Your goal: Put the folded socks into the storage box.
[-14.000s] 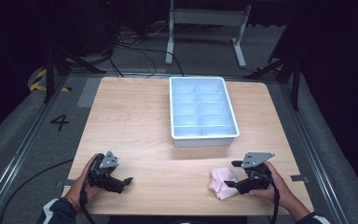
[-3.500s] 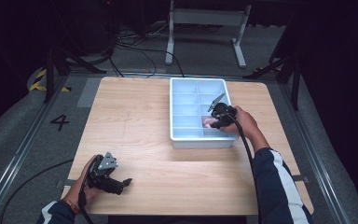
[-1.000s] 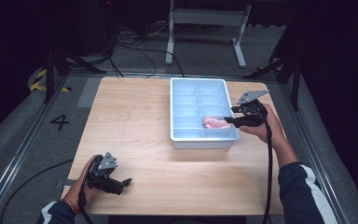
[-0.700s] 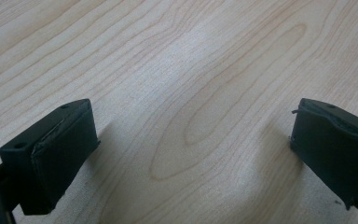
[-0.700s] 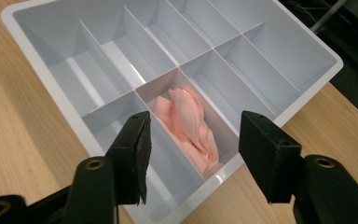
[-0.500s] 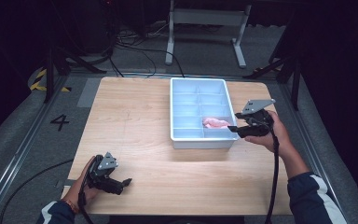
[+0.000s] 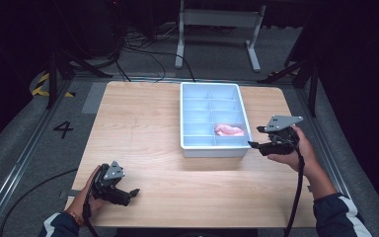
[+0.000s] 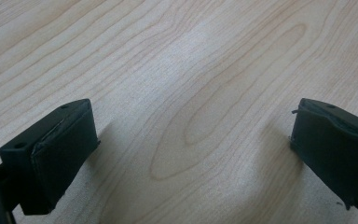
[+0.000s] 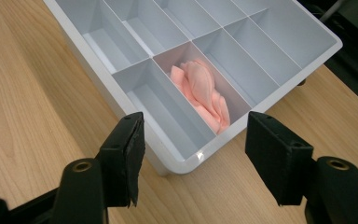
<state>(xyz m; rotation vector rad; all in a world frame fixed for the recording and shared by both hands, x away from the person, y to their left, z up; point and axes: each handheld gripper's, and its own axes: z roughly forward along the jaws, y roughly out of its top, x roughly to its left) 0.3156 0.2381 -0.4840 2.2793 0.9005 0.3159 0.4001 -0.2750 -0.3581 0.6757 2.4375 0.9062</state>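
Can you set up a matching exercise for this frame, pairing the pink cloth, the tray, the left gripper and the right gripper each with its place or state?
Things:
1. pink cloth
2. tray
3. left gripper
4. right gripper

Places or states:
A. open, at the table's near left edge
B. white, divided into compartments, on the far middle of the table
C. open and empty, just right of the tray's near right corner
D. lying in a right-column compartment, second from the near end

Pairs: 1-D, 2-B, 3-A, 4-C

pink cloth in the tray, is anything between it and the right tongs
Only the tray's near wall. The pink cloth lies in a right-hand compartment, second from the near end; the open right tongs hold nothing beside the tray's corner.
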